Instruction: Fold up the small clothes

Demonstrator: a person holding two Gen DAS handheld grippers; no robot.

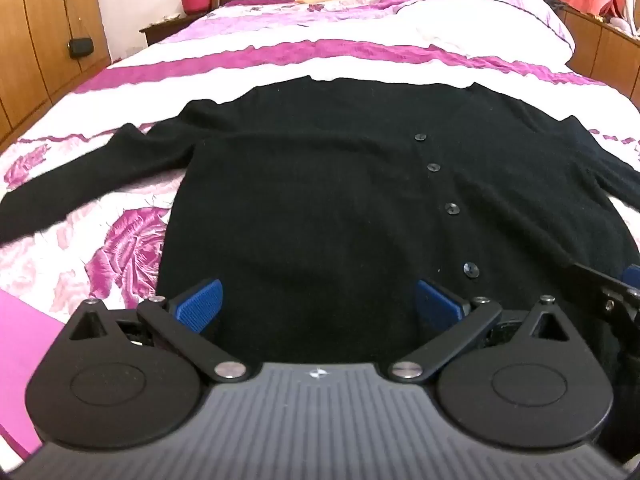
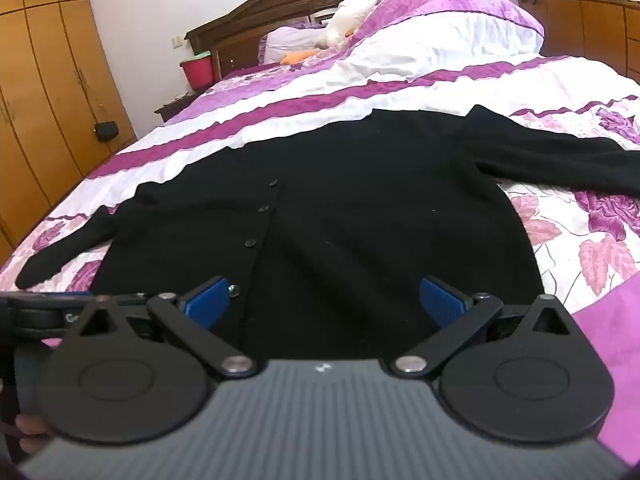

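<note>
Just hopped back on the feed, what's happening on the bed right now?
A person holds a tool in each hand over a black cardigan spread flat on the floral bedspread, buttons up and both sleeves stretched out to the sides. The left tool and right tool both sit at the hem end with jaws wide open, gripping nothing. No fold has been made yet; the cardigan looks laid out and ready for the first one.

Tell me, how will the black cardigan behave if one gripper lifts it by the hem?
The black cardigan is knit and lies limp, so it would probably sag and drape. Its spread sleeve would likely trail behind. On the quilt, pushing probably bunches it rather than slides it.
</note>
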